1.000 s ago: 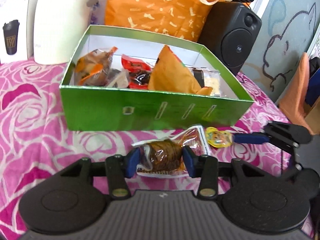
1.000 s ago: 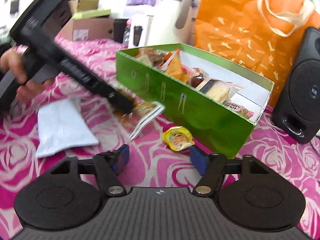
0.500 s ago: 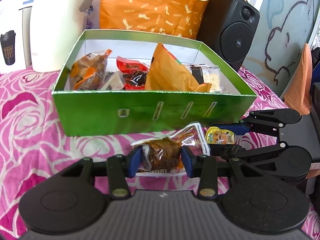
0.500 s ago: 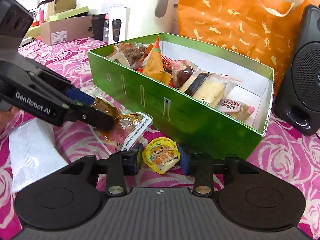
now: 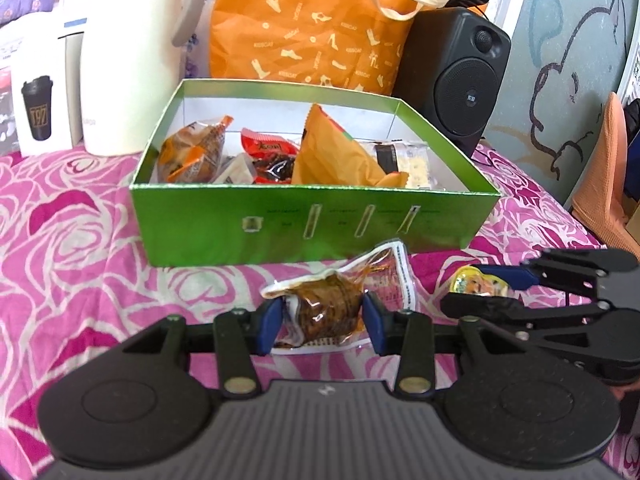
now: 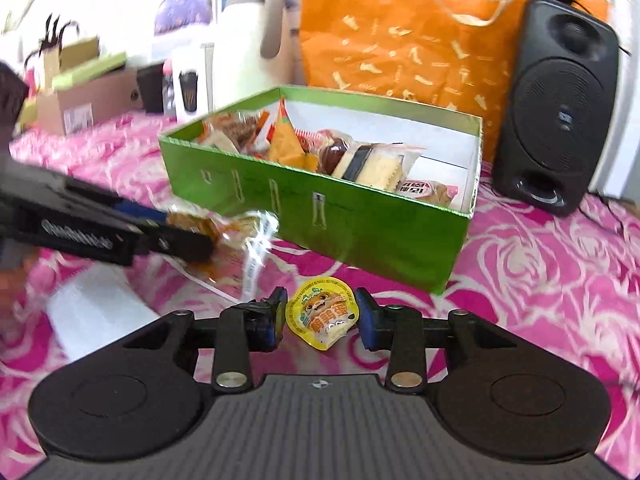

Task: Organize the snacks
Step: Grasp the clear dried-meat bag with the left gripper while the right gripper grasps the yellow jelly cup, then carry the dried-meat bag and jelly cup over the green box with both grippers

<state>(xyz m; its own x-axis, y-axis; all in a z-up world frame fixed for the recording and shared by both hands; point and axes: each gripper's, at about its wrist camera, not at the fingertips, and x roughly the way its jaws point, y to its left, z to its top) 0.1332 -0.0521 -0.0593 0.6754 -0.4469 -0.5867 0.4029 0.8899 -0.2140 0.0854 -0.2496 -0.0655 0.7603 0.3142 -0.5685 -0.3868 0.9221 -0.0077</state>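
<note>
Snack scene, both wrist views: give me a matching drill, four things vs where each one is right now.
Things:
1. brown snack pack
2. yellow jelly cup
3. orange triangular packet
4. black speaker

Places:
A. inside the green box
B. between the right gripper's fingers
C. behind the box's right corner
D. clamped in the left gripper

Pairs: 1-D, 2-B, 3-A, 4-C

A pink rose-patterned cloth (image 5: 72,248) covers the surface, before a pale wall (image 5: 568,60) (cartoon animal outline drawn on it).
</note>
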